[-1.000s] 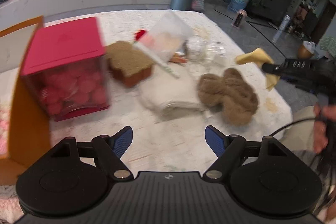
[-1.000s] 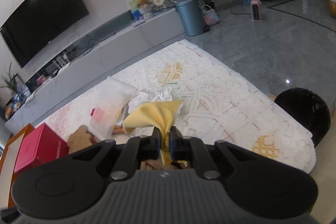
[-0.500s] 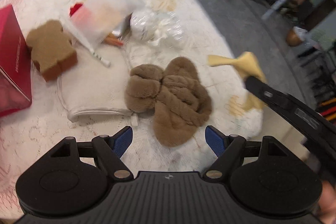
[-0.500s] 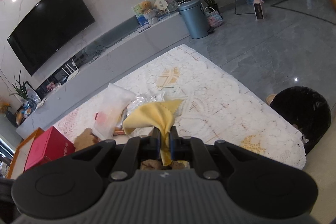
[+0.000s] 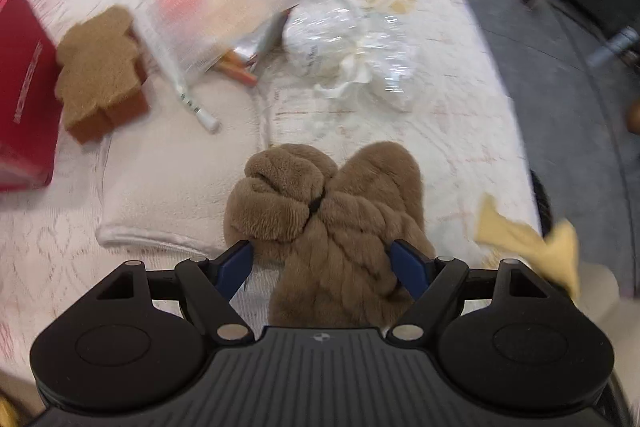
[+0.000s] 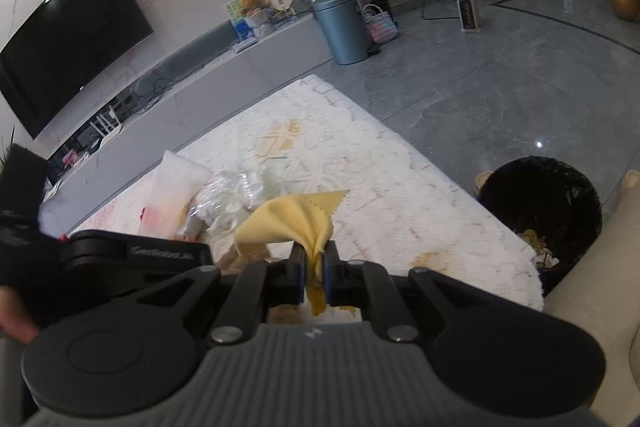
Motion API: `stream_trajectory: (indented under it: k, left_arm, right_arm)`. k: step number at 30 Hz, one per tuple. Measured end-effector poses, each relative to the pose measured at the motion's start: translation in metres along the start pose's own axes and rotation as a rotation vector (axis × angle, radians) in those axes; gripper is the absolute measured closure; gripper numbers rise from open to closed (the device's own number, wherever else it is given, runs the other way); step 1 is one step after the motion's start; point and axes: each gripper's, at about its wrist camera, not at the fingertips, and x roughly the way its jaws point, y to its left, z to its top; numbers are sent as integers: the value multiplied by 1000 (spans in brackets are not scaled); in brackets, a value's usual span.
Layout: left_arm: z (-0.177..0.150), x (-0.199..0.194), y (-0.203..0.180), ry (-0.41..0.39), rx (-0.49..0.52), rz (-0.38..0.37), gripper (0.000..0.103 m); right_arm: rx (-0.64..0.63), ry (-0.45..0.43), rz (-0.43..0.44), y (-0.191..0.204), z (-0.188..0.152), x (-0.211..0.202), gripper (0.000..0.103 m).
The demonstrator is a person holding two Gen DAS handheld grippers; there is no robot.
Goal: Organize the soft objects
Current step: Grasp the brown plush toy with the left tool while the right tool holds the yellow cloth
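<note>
A brown furry plush piece (image 5: 332,223) lies on the white lace tablecloth (image 5: 452,115). My left gripper (image 5: 322,265) is open, its blue fingers on either side of the plush's near end. My right gripper (image 6: 314,267) is shut on a yellow cloth (image 6: 292,223) and holds it above the table's near edge; the cloth also shows at the right of the left wrist view (image 5: 528,239). A folded white towel (image 5: 172,187) lies left of the plush. A brown bear-shaped sponge (image 5: 100,71) sits on the towel's far left corner.
A red box (image 5: 22,87) stands at the left. A clear zip bag (image 5: 208,15) and crumpled clear plastic (image 5: 352,47) lie beyond the towel. A black waste bin (image 6: 548,219) stands on the floor by the table's right side. The left gripper body (image 6: 132,255) shows at left.
My left gripper has moved forward and down over the brown plush, so its fingers now flank it. My right gripper still holds the yellow cloth and has barely moved.
</note>
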Motion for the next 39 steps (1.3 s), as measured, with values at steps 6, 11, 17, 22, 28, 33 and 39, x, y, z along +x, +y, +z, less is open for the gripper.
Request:
stream_trajectory:
  k: [6, 11, 17, 22, 28, 33, 39]
  left_arm:
    - [7, 31, -14, 25, -49, 73, 7]
    - [4, 43, -24, 42, 10, 111, 0]
    - [3, 37, -25, 33, 76, 94, 22]
    - [-4, 25, -10, 61, 107, -26, 47]
    - [-19, -1, 13, 51, 154, -125, 48]
    - [-20, -42, 41, 0, 161, -208, 48]
    - [-29, -103, 77, -237, 226, -159, 48]
  right_arm:
    - [-4, 11, -14, -4, -1, 2, 97]
    - [5, 17, 10, -4, -2, 3, 97]
    - [2, 17, 11, -3, -3, 1, 97]
    - [-20, 20, 23, 3, -3, 0, 97]
    - [-35, 29, 33, 8, -4, 2, 97]
    - [-58, 19, 79, 20, -3, -3, 97]
    - [-113, 14, 127, 44, -5, -6, 97]
